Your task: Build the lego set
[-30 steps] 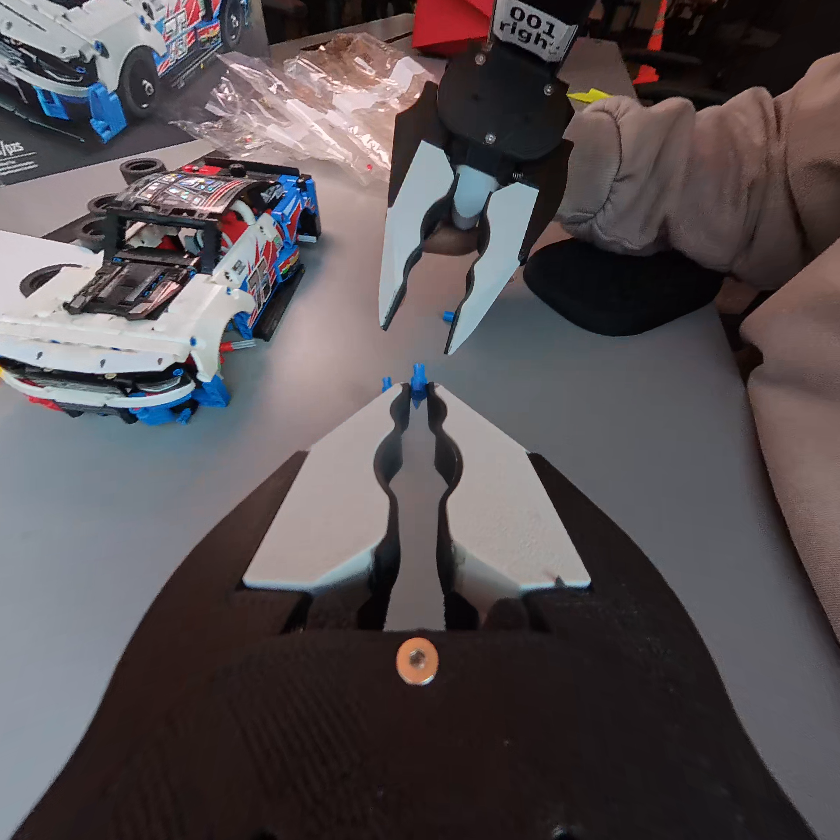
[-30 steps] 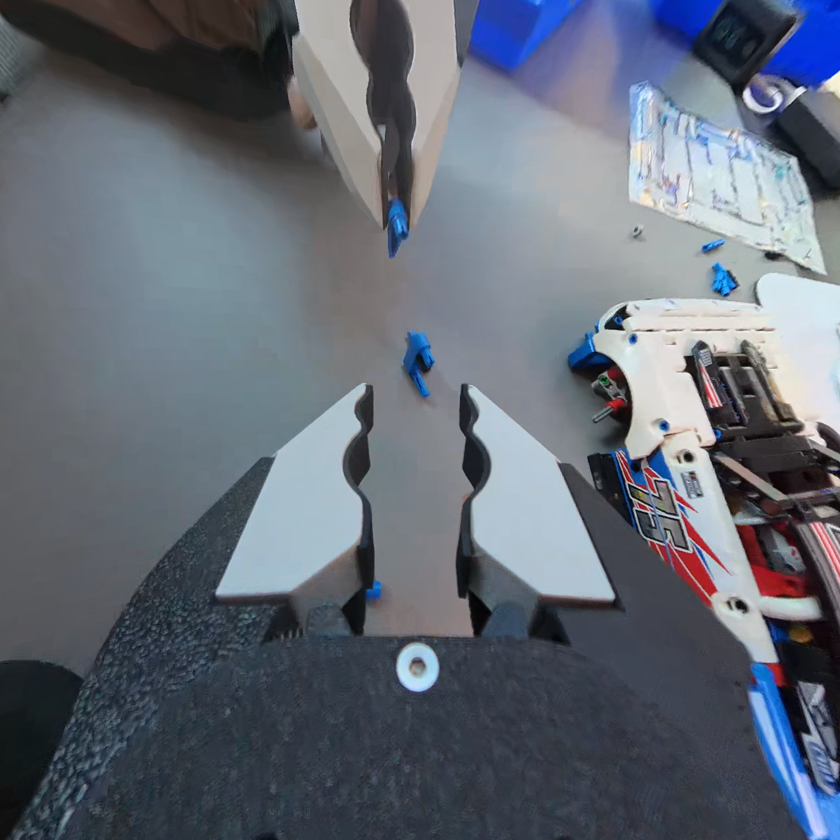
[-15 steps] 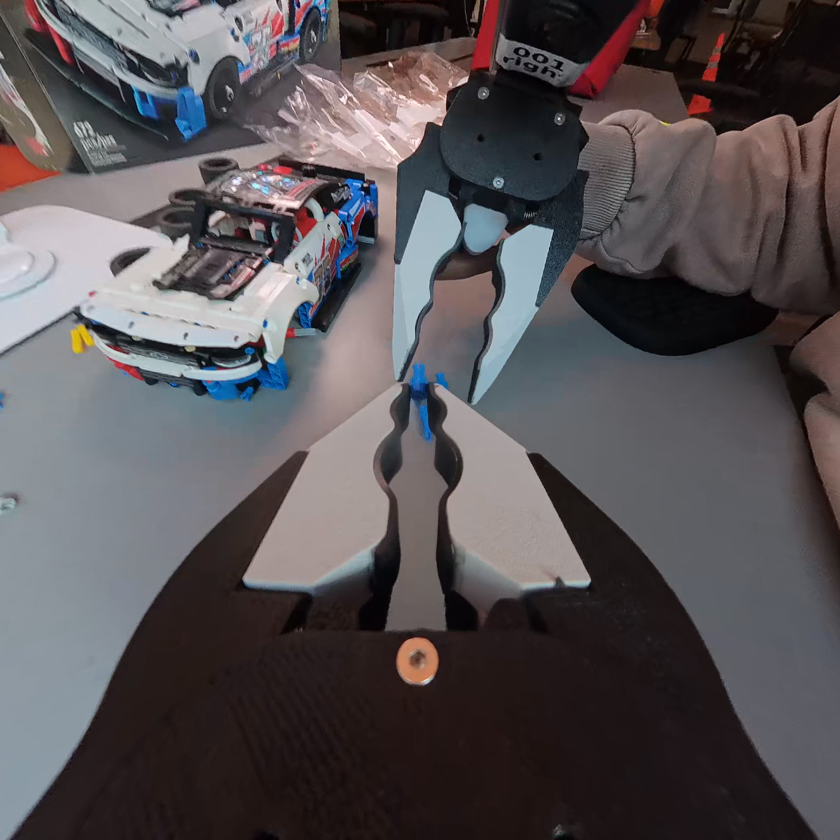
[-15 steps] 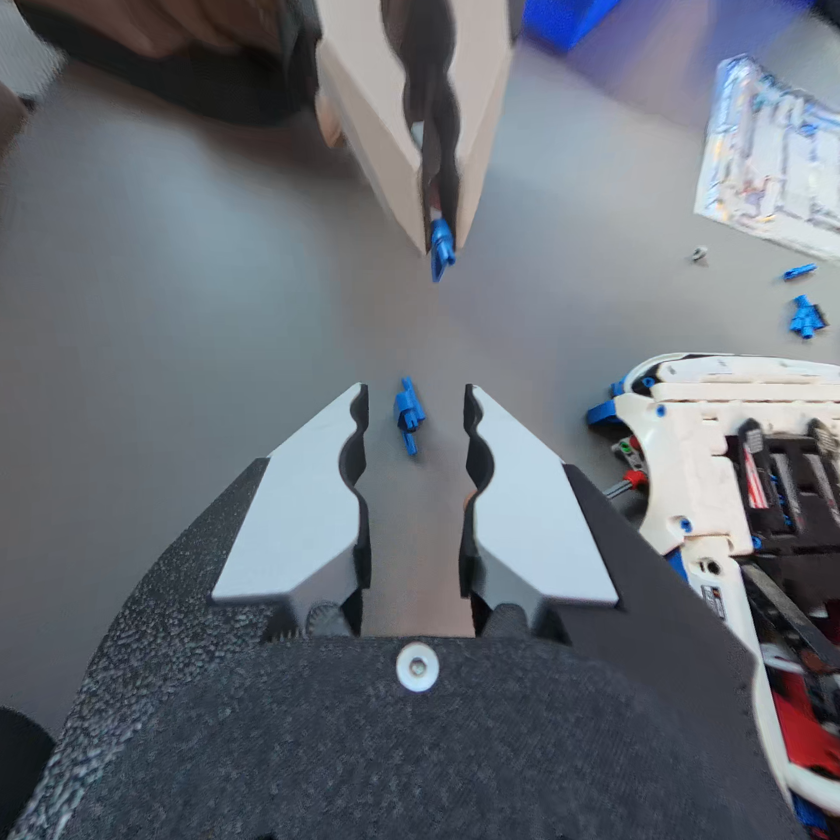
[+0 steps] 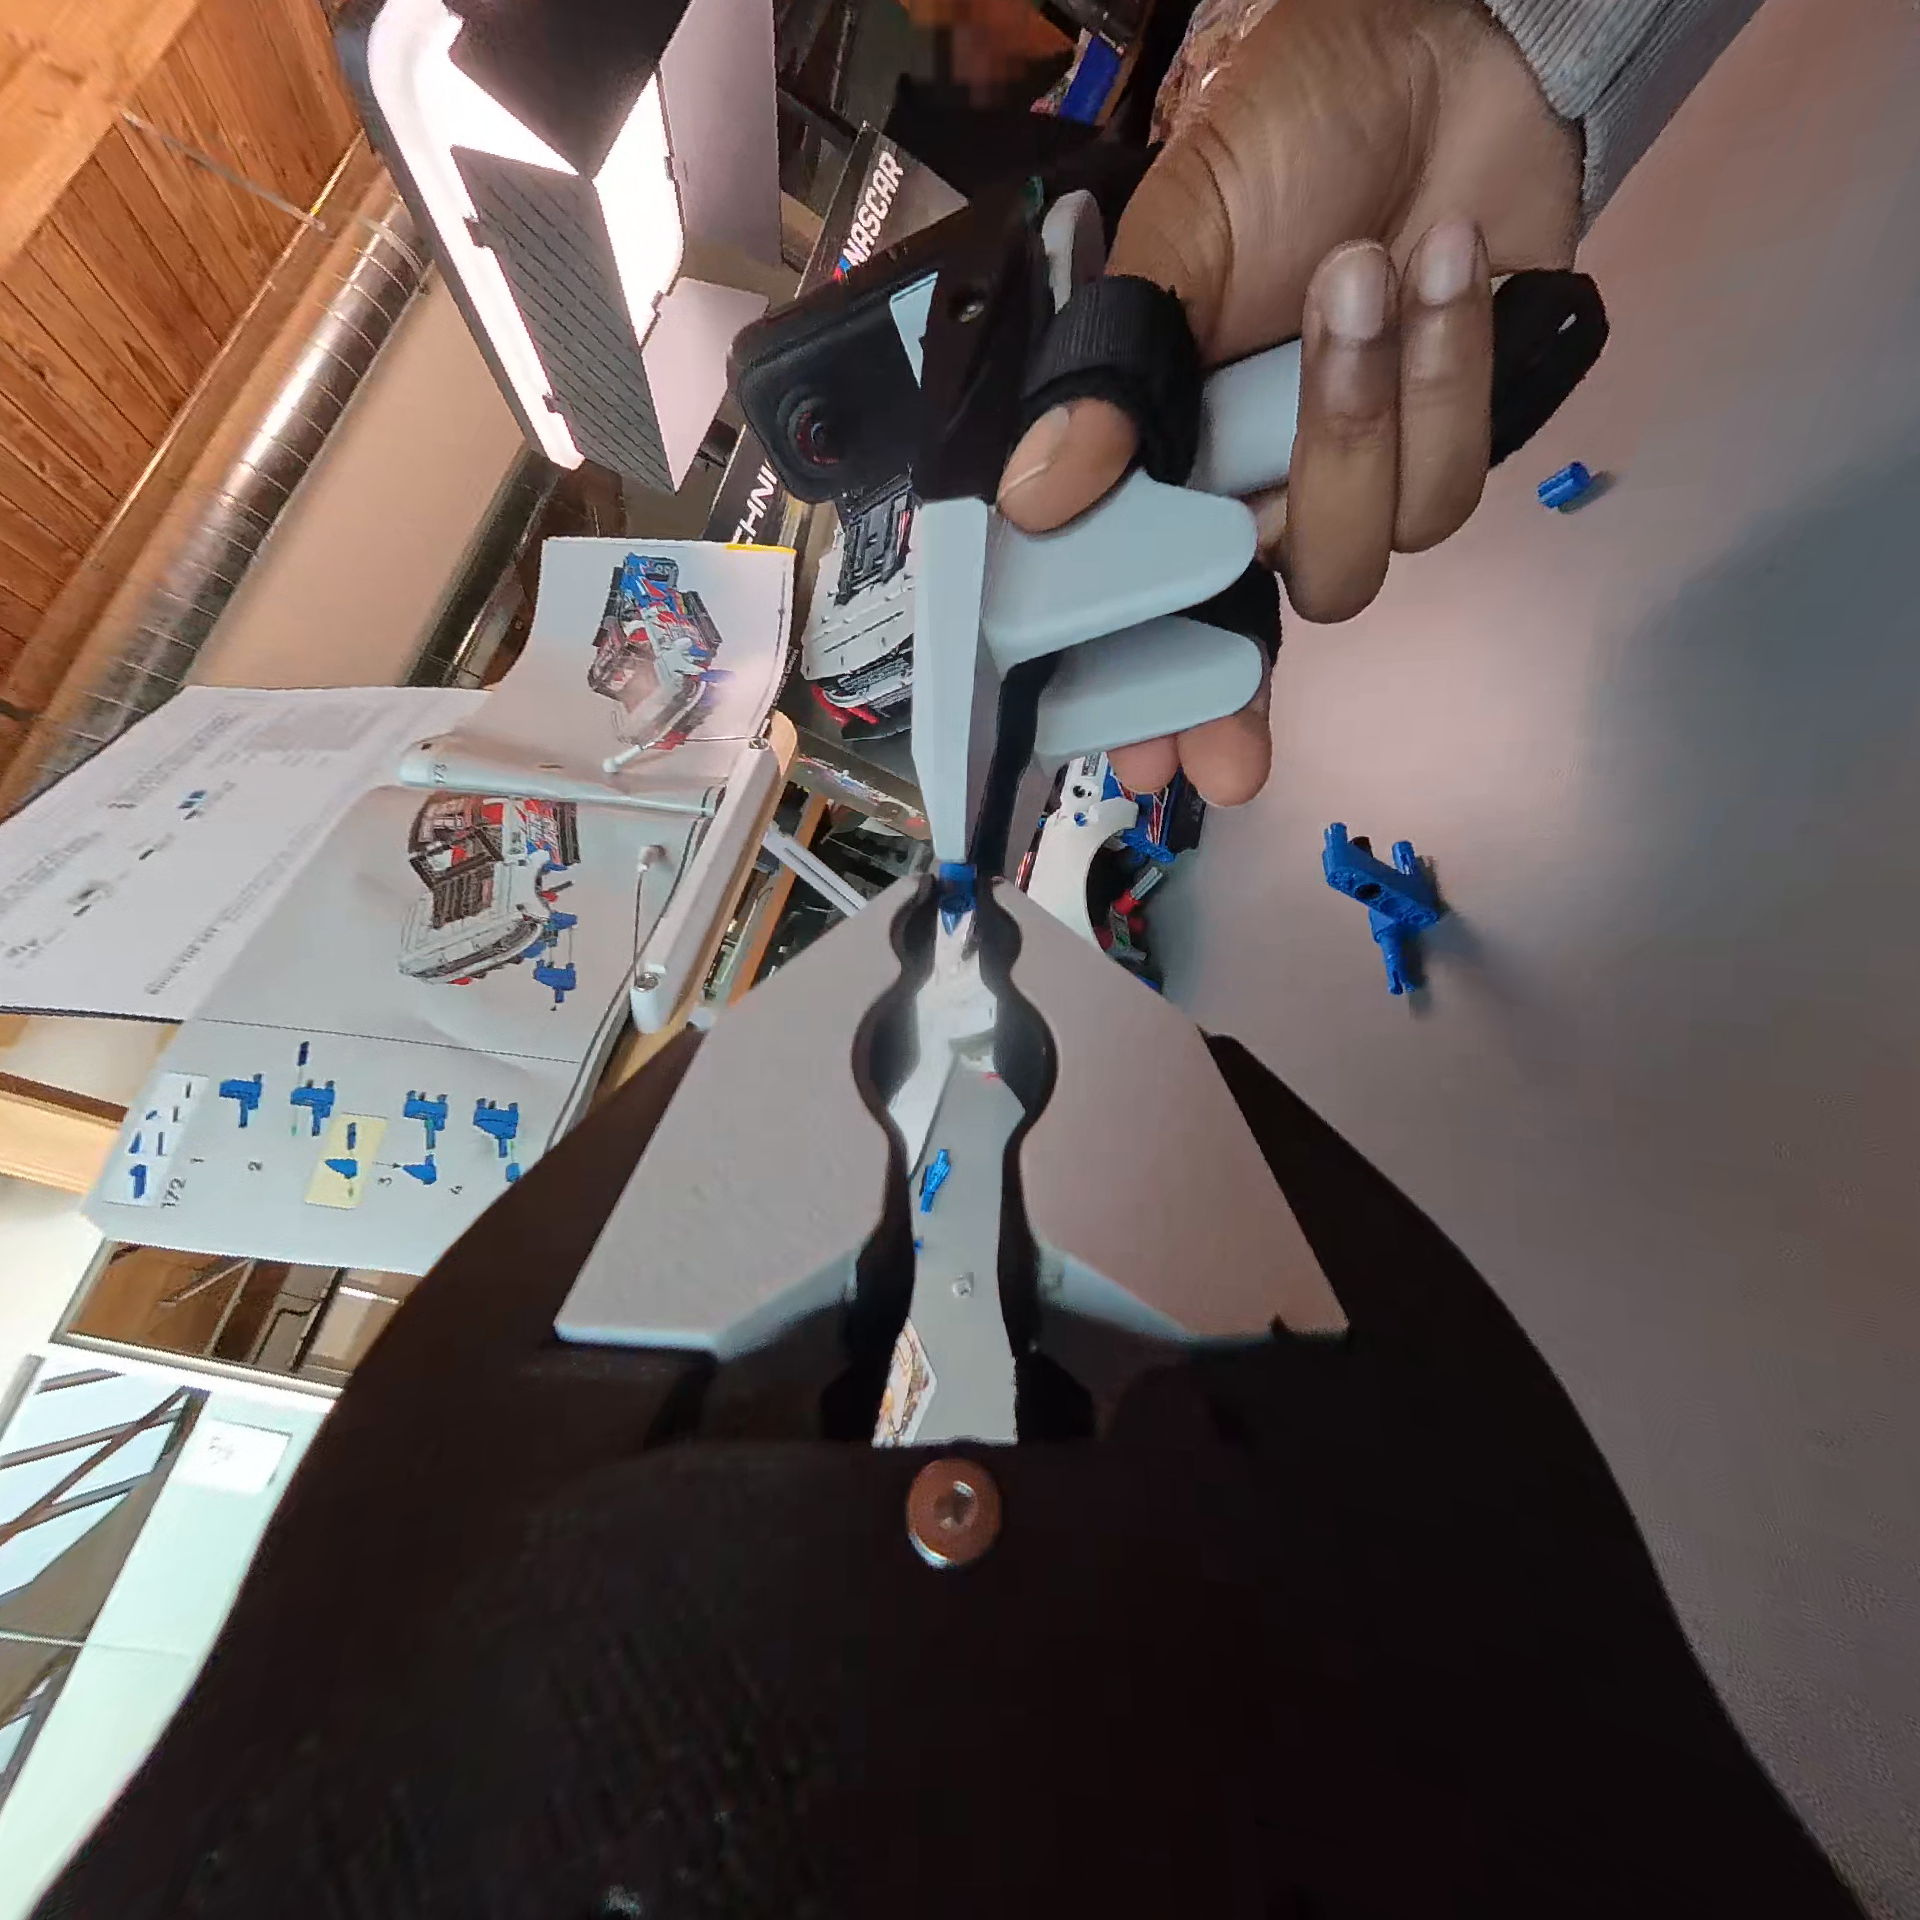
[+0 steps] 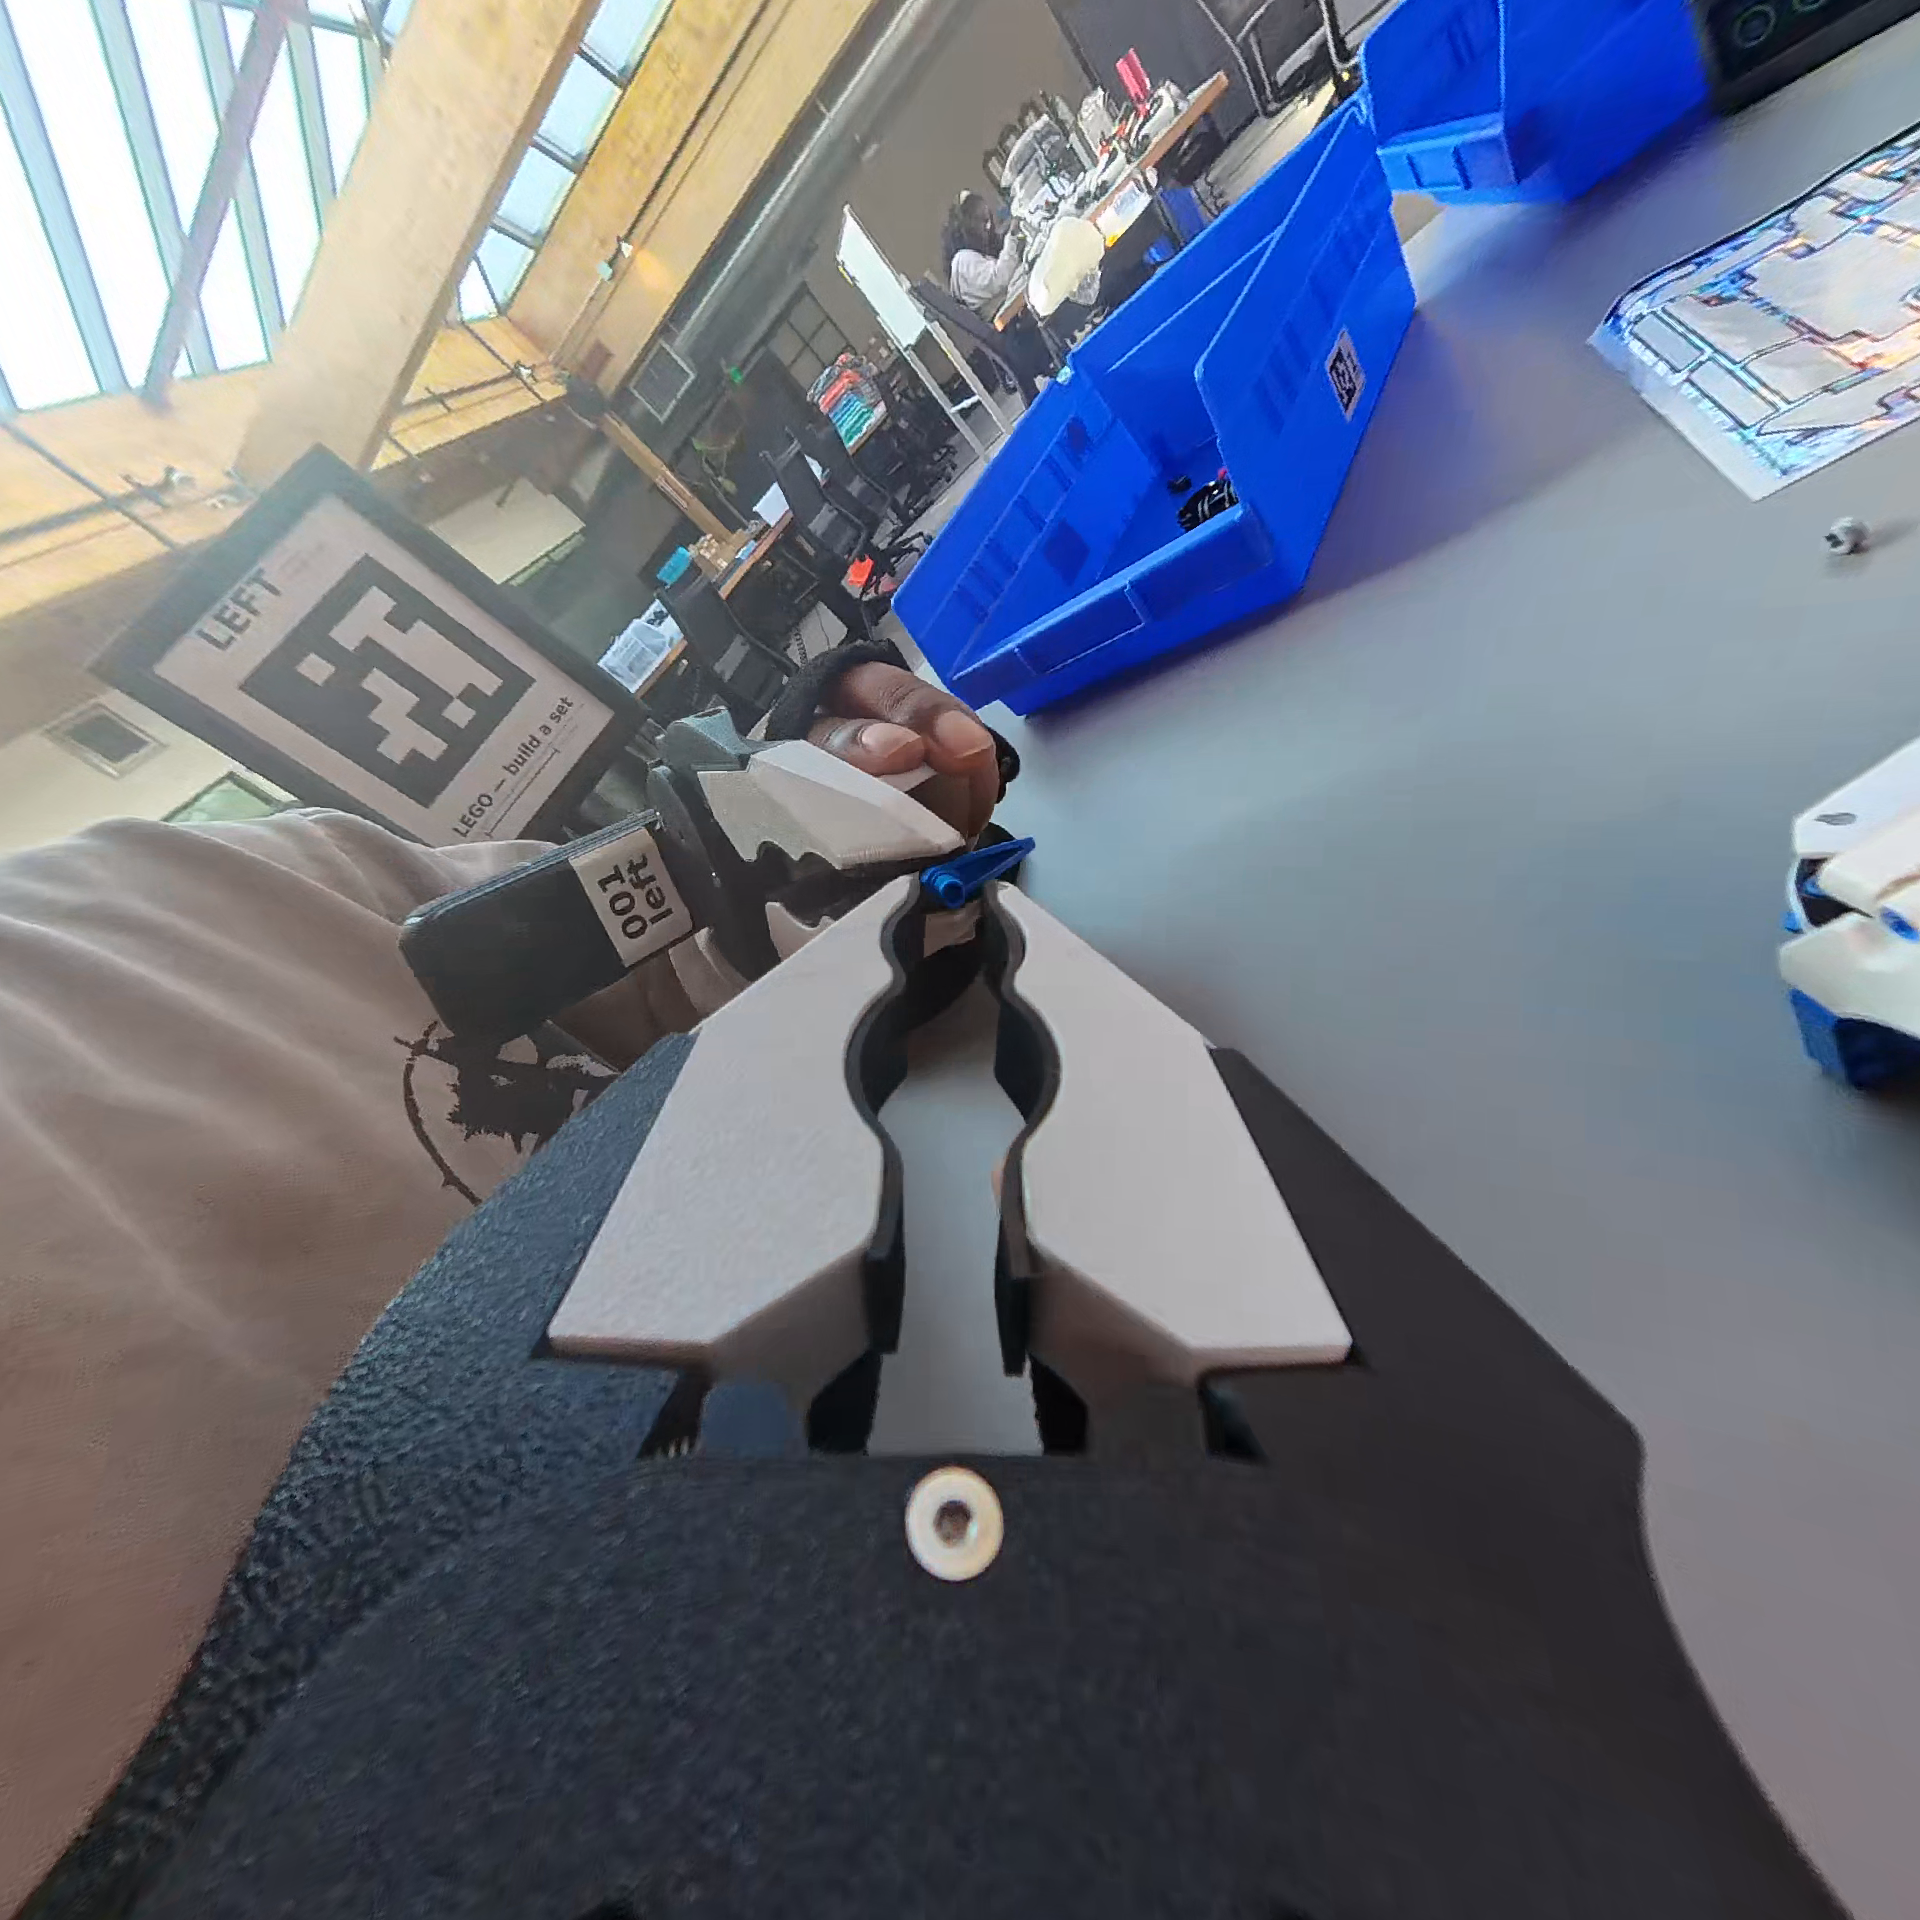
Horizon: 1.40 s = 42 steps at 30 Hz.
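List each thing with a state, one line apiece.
Left gripper: shut on the blue pin, lifted off the table.
Right gripper: shut on the same blue pin.
Manual: open on its stand.
Blue assembly: loose on the table.
Car: partly built.
Blue bins: nested, tipped.

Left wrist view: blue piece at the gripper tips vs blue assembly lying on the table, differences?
The blue piece is pinched at the left gripper tips; the blue assembly lies free on the table. The piece looks small; the assembly looks larger and branching. Both are blue.
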{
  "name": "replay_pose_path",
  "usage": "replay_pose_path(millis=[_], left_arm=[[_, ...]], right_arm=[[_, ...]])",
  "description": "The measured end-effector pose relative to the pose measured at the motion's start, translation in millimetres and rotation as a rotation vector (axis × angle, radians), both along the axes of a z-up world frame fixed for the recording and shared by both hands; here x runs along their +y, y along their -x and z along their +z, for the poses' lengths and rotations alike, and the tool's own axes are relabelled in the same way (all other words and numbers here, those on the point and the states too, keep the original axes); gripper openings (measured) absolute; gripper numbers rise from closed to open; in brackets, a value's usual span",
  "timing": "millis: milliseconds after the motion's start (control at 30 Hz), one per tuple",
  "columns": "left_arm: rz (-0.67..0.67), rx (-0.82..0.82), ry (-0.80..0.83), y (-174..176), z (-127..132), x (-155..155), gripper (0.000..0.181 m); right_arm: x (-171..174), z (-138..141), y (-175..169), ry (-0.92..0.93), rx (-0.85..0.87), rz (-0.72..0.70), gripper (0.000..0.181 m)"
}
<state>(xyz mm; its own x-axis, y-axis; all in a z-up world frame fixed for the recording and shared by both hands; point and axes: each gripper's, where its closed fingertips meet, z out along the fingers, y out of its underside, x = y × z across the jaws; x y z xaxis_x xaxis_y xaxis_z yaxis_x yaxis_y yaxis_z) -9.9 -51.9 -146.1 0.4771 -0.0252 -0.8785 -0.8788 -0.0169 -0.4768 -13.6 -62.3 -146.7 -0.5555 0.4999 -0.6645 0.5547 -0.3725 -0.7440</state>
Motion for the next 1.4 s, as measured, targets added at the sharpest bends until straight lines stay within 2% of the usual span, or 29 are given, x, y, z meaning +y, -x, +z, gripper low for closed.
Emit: replay_pose_path(millis=[67,133,267,367,433,467,533,700,1067,1133,1200,1267,1400], left_arm=[[-0.005,0.003,-0.006,-0.9,0.7,0.3,0.005],[-0.057,-0.152,0.005,-3.4,2.6,0.2,0.008],[-0.299,-0.866,0.104,-4.8,22.2,-6.6,0.014],[-0.505,-1.484,0.294,-2.1,28.6,-8.7,0.024],[-0.683,-1.698,0.413,-10.8,33.7,-15.5,0.026],[-0.741,-1.747,0.438,-14.1,36.5,-18.0,0.026],[-0.789,-1.765,0.479,-21.9,37.3,-20.7,0.022],[-0.774,-1.689,0.518,-33.6,33.0,-22.8,0.007],[-0.737,-1.669,0.495,-29.4,31.2,-20.7,0.005],[-0.691,-1.623,0.463,-25.6,28.6,-17.7,0.004],[-0.634,-1.551,0.421,-20.3,25.3,-14.8,0.004],[-0.557,-1.438,0.377,-13.2,20.1,-11.9,0.005],[-0.452,-1.271,0.327,-3.2,13.1,-8.9,0.005]], right_arm=[[0.4,2.9,-3.1,-0.048,0.061,0.004,0.001],[3.1,6.0,-5.0,-0.171,0.178,-0.012,0.001],[4.7,15.9,-12.7,-0.569,0.515,-0.060,0.001],[-1.8,29.8,-19.3,-0.773,0.757,-0.118,0.002],[-9.1,33.8,-23.3,-0.843,0.832,-0.113,0.002],[-12.9,34.4,-25.1,-0.868,0.860,-0.102,0.002],[-16.4,33.4,-26.2,-0.917,0.882,-0.096,0.002],[-20.3,31.6,-29.8,-0.926,0.893,-0.066,0.002],[-18.8,25.1,-27.7,-0.946,0.863,-0.060,0.002],[-13.8,20.3,-23.9,-0.925,0.792,-0.065,0.002],[-6.0,7.5,-23.1,-0.894,0.679,-0.017,0.017],[6.1,-14.0,-27.0,-0.865,0.528,0.069,0.023],[41.2,-65.3,-35.6,-0.938,0.285,0.161,0.031]])
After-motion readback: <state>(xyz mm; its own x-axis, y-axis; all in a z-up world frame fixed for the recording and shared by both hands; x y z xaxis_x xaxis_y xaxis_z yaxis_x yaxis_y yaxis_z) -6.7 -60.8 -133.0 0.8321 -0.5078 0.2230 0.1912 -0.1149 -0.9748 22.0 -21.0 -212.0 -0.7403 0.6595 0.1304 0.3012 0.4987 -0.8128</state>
